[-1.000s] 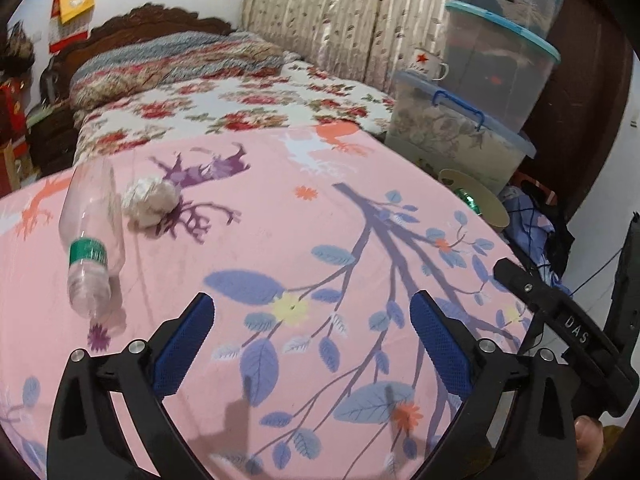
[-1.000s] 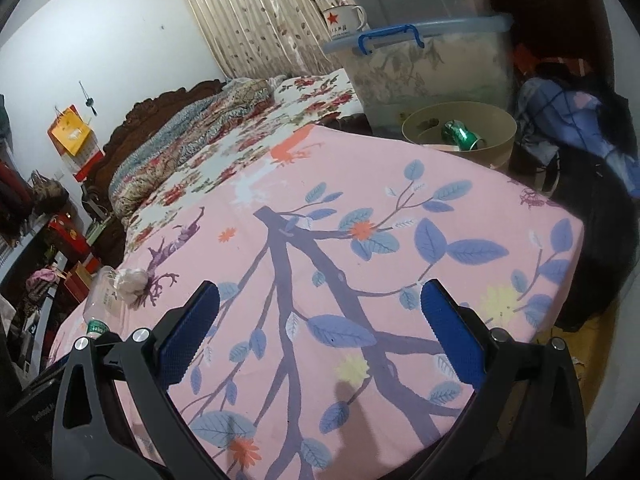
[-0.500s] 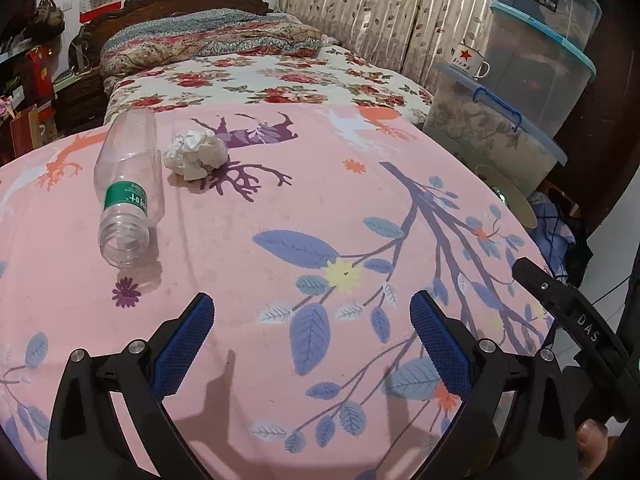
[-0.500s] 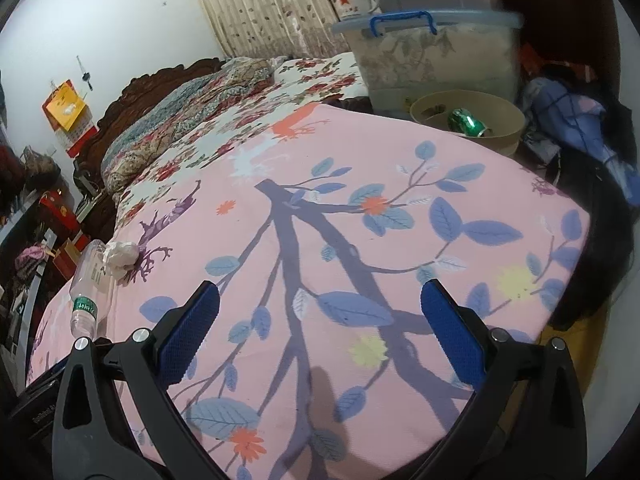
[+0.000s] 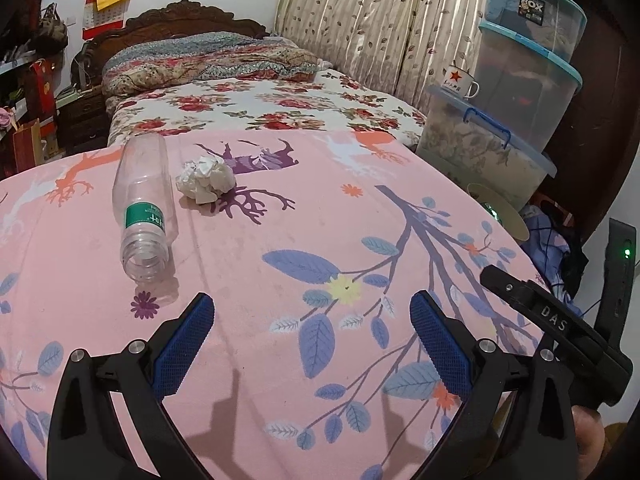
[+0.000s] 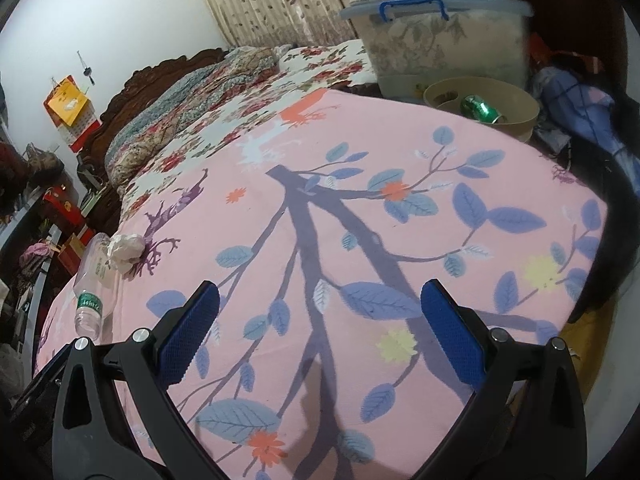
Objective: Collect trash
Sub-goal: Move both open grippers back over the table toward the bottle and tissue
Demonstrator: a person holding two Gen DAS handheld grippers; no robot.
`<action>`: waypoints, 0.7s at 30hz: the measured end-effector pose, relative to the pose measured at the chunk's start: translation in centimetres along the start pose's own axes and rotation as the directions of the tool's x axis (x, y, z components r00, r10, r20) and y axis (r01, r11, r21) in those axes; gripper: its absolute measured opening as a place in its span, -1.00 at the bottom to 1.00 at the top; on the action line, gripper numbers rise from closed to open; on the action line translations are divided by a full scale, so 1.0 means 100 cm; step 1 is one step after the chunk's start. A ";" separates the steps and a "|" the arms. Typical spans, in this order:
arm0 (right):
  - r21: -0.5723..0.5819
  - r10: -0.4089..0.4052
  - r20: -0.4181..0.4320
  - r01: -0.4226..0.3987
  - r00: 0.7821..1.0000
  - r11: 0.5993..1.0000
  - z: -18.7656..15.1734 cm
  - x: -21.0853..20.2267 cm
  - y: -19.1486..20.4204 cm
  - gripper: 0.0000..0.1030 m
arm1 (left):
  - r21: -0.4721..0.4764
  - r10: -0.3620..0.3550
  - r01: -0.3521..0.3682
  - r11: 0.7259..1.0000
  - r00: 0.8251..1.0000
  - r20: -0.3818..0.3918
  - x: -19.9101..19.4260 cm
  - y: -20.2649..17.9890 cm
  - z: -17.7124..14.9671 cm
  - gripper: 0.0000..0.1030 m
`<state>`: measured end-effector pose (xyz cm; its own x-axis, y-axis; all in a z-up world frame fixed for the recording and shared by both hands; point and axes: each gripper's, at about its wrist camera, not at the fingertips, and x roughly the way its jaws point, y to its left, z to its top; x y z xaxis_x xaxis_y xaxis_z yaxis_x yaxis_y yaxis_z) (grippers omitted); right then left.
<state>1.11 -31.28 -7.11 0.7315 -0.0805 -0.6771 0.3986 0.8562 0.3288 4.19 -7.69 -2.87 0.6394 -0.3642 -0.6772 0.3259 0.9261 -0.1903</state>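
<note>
While both arms are hovering low over the pink sheet (image 5: 280, 248), the left tongs (image 5: 310, 320) are gaping wide with nothing between them, pointing past the bottle (image 5: 144, 208). That bottle is lying on its side, uncapped, its mouth toward the tongs, with the paper wad (image 5: 206, 180) just beside it. The right tongs (image 6: 320, 308) are standing equally wide and empty, facing the bin (image 6: 520, 120) beyond the sheet's edge, where a green can (image 6: 480, 109) is lying.

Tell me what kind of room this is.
A bedroom in a home, most likely: a bed with a carved wooden headboard, curtains behind it, and stacked plastic storage boxes beside it.
</note>
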 end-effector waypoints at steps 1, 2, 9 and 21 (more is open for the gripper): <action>-0.004 0.000 -0.001 0.000 1.000 1.000 0.000 0.001 0.001 0.93 | 0.004 0.000 0.000 1.000 1.000 0.000 0.000 0.000 0.000 0.83; -0.009 -0.001 -0.001 0.001 1.000 1.000 0.000 0.001 0.003 0.93 | 0.010 -0.001 0.001 1.000 1.000 0.001 -0.001 -0.001 0.000 0.83; -0.023 -0.003 -0.026 0.002 1.000 1.000 -0.003 0.007 0.005 0.93 | 0.057 -0.013 0.013 0.998 1.000 0.010 -0.003 -0.007 0.001 0.83; -0.058 -0.019 -0.054 0.015 0.998 0.998 -0.004 0.016 0.010 0.93 | 0.085 0.104 -0.110 0.990 0.992 0.073 -0.010 0.000 0.010 0.83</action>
<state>2.42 -30.35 -8.10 0.6929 -0.0686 -0.7177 0.3772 0.8829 0.2797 4.26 -7.42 -1.48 0.7186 -0.2726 -0.6398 0.3120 0.9486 -0.0537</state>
